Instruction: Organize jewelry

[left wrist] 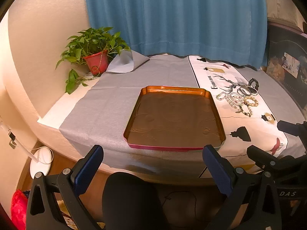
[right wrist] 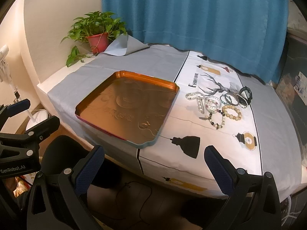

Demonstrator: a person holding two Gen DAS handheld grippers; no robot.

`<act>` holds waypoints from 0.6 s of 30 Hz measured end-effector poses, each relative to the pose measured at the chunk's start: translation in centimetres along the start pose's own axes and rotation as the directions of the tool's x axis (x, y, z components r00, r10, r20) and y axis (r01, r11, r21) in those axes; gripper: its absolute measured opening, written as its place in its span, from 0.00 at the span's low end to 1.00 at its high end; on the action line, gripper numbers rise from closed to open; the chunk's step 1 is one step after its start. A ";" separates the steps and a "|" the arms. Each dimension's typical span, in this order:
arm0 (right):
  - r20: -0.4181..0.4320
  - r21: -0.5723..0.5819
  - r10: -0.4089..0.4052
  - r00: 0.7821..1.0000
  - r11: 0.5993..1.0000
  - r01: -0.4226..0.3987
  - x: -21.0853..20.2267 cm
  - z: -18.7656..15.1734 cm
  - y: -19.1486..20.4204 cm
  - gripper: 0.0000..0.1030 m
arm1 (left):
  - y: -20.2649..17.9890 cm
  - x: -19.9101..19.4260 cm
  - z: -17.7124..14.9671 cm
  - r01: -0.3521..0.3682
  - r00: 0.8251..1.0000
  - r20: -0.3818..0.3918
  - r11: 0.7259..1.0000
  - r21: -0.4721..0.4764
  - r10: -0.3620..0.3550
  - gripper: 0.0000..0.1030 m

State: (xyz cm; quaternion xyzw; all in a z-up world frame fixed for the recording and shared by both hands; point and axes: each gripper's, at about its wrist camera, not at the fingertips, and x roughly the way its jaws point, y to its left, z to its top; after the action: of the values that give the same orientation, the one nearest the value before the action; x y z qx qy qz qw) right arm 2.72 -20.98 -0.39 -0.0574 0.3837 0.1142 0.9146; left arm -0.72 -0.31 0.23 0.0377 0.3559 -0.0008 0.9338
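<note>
Both my tongs, left gripper (left wrist: 153,160) and right gripper (right wrist: 154,160), gape wide, holding nothing, low in frame off the table edge. Bracelets (right wrist: 218,103) heaped right of center; empty tray (right wrist: 92,99) mid-frame, likely their destination.

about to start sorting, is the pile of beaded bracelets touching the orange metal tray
Apart. The right wrist view shows white printed cloth between the pile of beaded bracelets and the orange metal tray's right rim.
</note>
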 end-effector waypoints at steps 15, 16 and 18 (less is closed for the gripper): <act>0.008 -0.003 0.013 1.000 1.000 -0.013 -0.4 0.0 0.6 1.00 | -0.1 0.0 0.0 -0.003 1.000 -0.002 1.000 0.005 0.003 1.00; 0.009 -0.004 0.013 1.000 1.000 -0.013 -0.5 -0.1 0.6 1.00 | -0.1 0.0 0.0 -0.004 1.000 -0.003 1.000 0.005 0.004 1.00; 0.009 -0.005 0.016 1.000 1.000 -0.016 -0.5 -0.2 0.7 1.00 | -0.2 0.0 0.0 -0.003 1.000 -0.004 1.000 0.006 0.003 1.00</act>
State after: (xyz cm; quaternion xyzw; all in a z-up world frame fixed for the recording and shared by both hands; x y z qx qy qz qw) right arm 2.07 -20.40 -0.13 -0.0560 0.3795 0.1227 0.9153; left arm -0.72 -0.46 0.21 0.0411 0.3576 -0.0003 0.9330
